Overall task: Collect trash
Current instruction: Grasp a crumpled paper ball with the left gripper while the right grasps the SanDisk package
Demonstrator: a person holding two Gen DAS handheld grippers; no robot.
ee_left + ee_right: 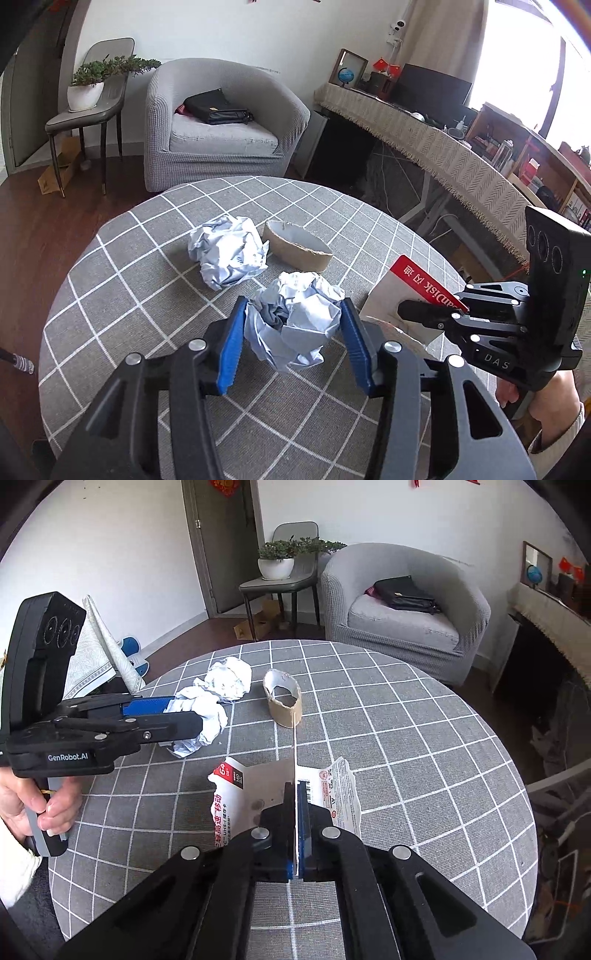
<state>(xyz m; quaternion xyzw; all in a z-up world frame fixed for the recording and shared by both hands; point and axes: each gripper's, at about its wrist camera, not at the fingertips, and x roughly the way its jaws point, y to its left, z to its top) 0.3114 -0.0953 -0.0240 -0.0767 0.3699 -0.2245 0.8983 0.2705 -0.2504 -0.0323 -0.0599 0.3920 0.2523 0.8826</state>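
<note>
Gripping a crumpled ball of pale blue-white paper [295, 325], the left gripper [293, 321] has its ribbed blue pads [232, 343] pressed against the wad's creased sides, near the table's close edge. A second paper wad [229, 251], just as wrinkled, lies farther back, and just beside it sits a squashed ring of brown cardboard [297, 249] with a white inner face and a ragged, torn rim. The right gripper [296, 812] is clenched on a flat, stiff card package [255, 794], red and white with printed lettering and a barcode; its top edge is torn, and it stands on edge between the closed fingers, so only a thin line of it shows above them in the right wrist view. Much of its print is too small or too bent by the lens to read. All this rests on a round table covered by a grey woven cloth [406, 738] crossed with white grid lines. A person's hand [33, 797] around the left gripper's handle is cut off at the picture's border. Beyond stands a grey upholstered armchair [221, 129] bearing a black leather bag [218, 109].
</note>
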